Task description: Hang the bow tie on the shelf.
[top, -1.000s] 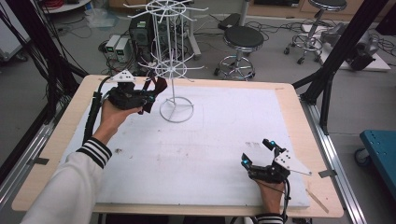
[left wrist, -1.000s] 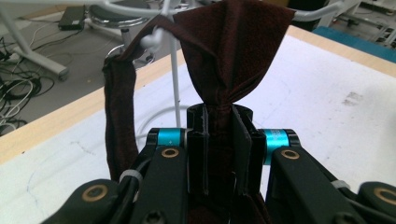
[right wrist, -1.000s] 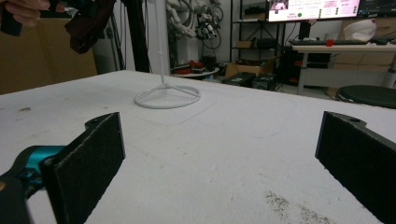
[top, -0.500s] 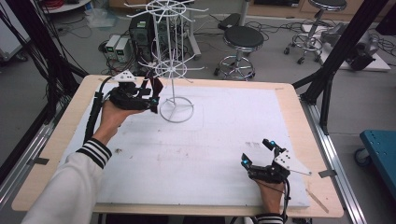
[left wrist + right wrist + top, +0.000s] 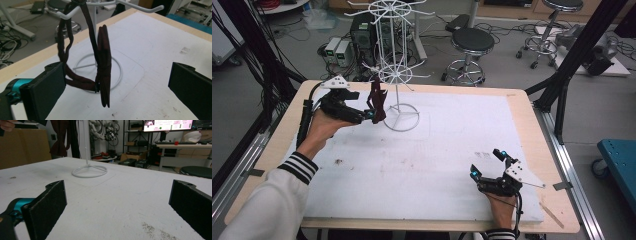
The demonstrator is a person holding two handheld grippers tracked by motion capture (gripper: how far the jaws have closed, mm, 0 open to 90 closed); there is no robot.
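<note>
Left gripper [image 5: 117, 85] stood open beside dark maroon fabric strap [image 5: 103, 62] hung on white wire rack [image 5: 95, 15]; soft, limp, best grasped mid-band.

High view: from up above the person's side, looks forward and down on the whole worktop [image 5: 427, 165] | Left gripper view: very close to the white wire stand [image 5: 96, 37], looks down past its hooks | Right gripper view: low by the worktop, looks across at the same stand, far off
</note>
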